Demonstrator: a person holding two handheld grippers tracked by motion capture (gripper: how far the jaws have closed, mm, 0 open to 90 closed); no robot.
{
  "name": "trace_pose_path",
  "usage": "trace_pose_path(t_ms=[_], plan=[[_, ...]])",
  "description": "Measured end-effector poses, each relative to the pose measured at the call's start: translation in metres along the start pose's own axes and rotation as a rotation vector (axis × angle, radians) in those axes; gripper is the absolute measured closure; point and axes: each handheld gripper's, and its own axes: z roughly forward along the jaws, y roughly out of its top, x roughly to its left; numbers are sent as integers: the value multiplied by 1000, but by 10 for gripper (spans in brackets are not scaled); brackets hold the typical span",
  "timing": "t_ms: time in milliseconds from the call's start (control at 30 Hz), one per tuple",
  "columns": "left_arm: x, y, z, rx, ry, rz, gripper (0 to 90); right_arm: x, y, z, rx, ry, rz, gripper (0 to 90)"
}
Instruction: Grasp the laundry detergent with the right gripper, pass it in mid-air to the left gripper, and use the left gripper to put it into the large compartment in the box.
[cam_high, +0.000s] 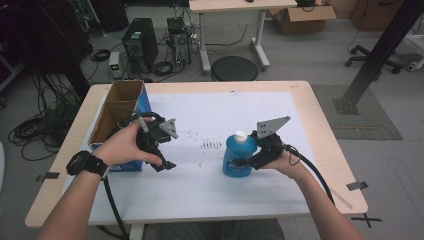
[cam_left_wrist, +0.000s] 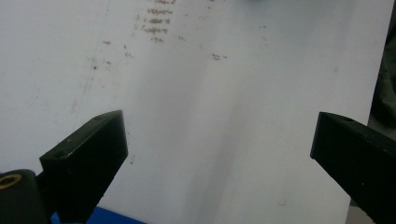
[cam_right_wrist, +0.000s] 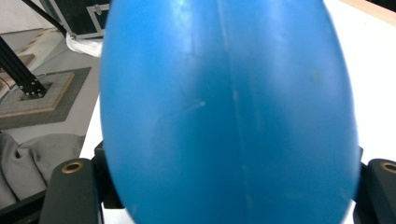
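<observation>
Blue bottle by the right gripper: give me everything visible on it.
The blue plastic bottle with a white cap stands upright on the white sheet covering the table, right of centre. Its body is rounded, smooth and glossy, with a faint vertical mould seam showing in the right gripper view. A label is on its front, too small to read. The right gripper has its black jaws against either side of the body.
</observation>
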Motion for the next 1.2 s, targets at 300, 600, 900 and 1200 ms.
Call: trace_pose_path(t_ms=[300, 600, 900, 1200], plan=[[0, 0, -3, -1, 3, 6, 46, 0, 0, -1, 6, -3, -6, 288], [-1, 0, -5, 3, 5, 0, 46, 0, -1, -1, 4, -5, -10, 333], [-2, 1, -4, 4, 6, -1, 46, 0, -3, -1, -1, 3, -14, 396], [-2, 2, -4, 3, 1, 5, 46, 2, -4, -1, -10, -9, -30, 415]])
